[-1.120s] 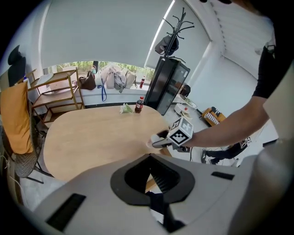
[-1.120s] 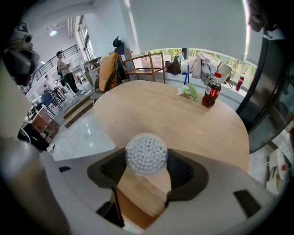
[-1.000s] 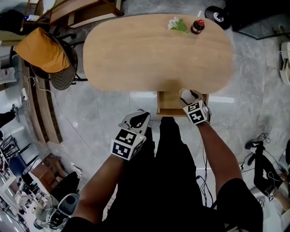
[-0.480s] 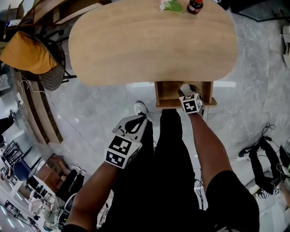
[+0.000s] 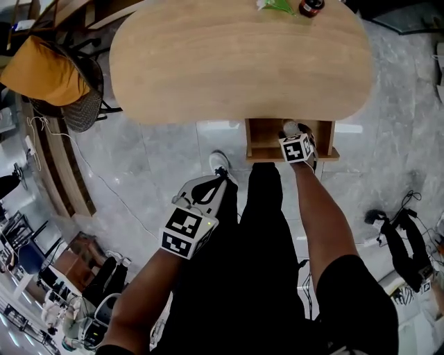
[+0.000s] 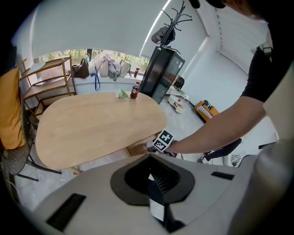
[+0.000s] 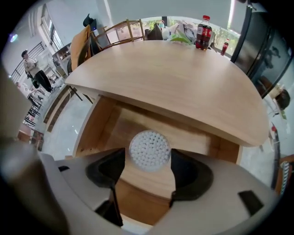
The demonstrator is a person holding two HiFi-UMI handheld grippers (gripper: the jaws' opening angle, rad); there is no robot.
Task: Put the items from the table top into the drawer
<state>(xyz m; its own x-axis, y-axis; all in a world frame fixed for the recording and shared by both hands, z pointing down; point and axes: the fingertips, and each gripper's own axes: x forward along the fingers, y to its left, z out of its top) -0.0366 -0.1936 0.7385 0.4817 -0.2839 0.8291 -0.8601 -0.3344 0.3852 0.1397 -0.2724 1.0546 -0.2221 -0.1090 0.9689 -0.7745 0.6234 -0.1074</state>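
A round tub of white cotton swabs (image 7: 149, 150) sits between the jaws of my right gripper (image 7: 148, 161), low inside the open wooden drawer (image 7: 105, 119). The jaws are opening, and a thin gap shows on the tub's left side. In the head view the right gripper (image 5: 295, 136) hangs over the drawer (image 5: 260, 142) under the table's near edge, with the tub (image 5: 290, 127) at its tip. My left gripper (image 5: 216, 179) hovers by the person's left leg, shut and empty; its jaws (image 6: 156, 195) meet with nothing in them. A cola bottle (image 5: 311, 5) and a green-and-white bunch (image 5: 274, 5) stand at the far table edge.
The oval wooden table (image 5: 236, 62) is bare apart from those two items. A mesh chair with an orange jacket (image 5: 48, 73) stands to the left. The person's shoe (image 5: 219, 162) and legs are just before the drawer. Cables (image 5: 399, 222) lie on the floor at the right.
My right gripper has sunk into the drawer with the swab tub. The left gripper has drifted a little lower beside the leg. The view has shifted toward the table's near edge.
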